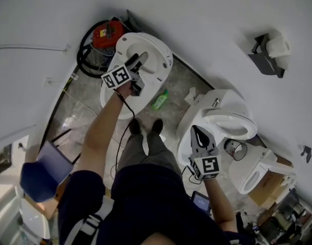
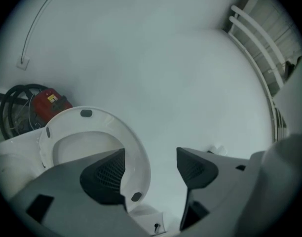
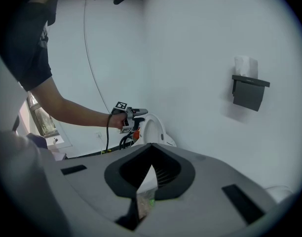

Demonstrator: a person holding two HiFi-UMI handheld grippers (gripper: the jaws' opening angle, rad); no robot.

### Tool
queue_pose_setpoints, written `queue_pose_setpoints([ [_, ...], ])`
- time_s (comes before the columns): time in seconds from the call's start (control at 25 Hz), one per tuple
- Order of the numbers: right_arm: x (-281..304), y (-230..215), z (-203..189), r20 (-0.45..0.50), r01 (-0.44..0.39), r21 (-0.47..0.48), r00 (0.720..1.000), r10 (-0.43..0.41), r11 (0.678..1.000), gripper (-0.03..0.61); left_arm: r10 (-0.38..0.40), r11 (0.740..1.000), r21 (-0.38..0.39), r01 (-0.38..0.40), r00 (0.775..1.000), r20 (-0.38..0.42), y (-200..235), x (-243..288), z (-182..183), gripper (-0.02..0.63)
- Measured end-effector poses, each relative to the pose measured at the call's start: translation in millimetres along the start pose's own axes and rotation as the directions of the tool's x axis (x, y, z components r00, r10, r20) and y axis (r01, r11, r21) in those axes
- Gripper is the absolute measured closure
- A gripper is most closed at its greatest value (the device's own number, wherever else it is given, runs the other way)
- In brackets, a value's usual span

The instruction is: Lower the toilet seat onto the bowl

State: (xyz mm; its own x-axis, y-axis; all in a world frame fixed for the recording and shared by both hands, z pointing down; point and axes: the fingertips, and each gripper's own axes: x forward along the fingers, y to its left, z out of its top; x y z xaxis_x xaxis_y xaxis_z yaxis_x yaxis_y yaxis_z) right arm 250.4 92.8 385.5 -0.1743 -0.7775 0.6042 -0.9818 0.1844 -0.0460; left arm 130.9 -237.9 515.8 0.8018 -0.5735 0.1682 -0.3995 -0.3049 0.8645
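The white toilet seat (image 2: 89,123) stands raised against the wall, its underside bumpers facing me, above the bowl (image 1: 123,104). In the head view the seat (image 1: 161,55) is at top centre. My left gripper (image 2: 151,165) is open, and the seat's right rim lies just in front of the gap between its jaws; contact cannot be told. From above, the left gripper (image 1: 138,62) hangs over that toilet. My right gripper (image 1: 196,132) is shut and empty, held over a second toilet (image 1: 226,122). In the right gripper view its jaws (image 3: 151,154) meet, with the left gripper (image 3: 133,113) far off.
A red machine with black hoses (image 1: 107,34) sits left of the toilet, close to the wall. A green bottle (image 1: 160,100) lies on the floor between the toilets. A third toilet part (image 1: 252,170) lies at right. A paper holder (image 3: 249,90) is on the wall.
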Motion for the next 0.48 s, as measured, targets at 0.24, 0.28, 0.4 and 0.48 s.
queue_pose_setpoints([
  [0.24, 7, -7, -10, -0.009, -0.011, 0.004, 1.0, 0.011, 1.0, 0.56, 0.007, 0.987, -0.158, -0.003, 1.0, 0.026, 22, 23, 2, 0.275],
  [0.28, 8, -8, -12, -0.008, -0.012, 0.006, 1.0, 0.012, 1.0, 0.56, 0.009, 0.985, -0.173, -0.003, 0.999, 0.031, 24, 26, 3, 0.276],
  [0.4, 9, -12, -18, -0.019, -0.01, 0.014, 1.0, 0.01, 1.0, 0.56, 0.009, 0.976, -0.219, 0.002, 0.999, 0.051, 27, 35, 6, 0.276],
  [0.48, 11, -15, -18, -0.026, -0.009, 0.014, 1.0, 0.009, 1.0, 0.56, 0.015, 0.966, -0.259, 0.003, 0.998, 0.068, 30, 42, 8, 0.276],
])
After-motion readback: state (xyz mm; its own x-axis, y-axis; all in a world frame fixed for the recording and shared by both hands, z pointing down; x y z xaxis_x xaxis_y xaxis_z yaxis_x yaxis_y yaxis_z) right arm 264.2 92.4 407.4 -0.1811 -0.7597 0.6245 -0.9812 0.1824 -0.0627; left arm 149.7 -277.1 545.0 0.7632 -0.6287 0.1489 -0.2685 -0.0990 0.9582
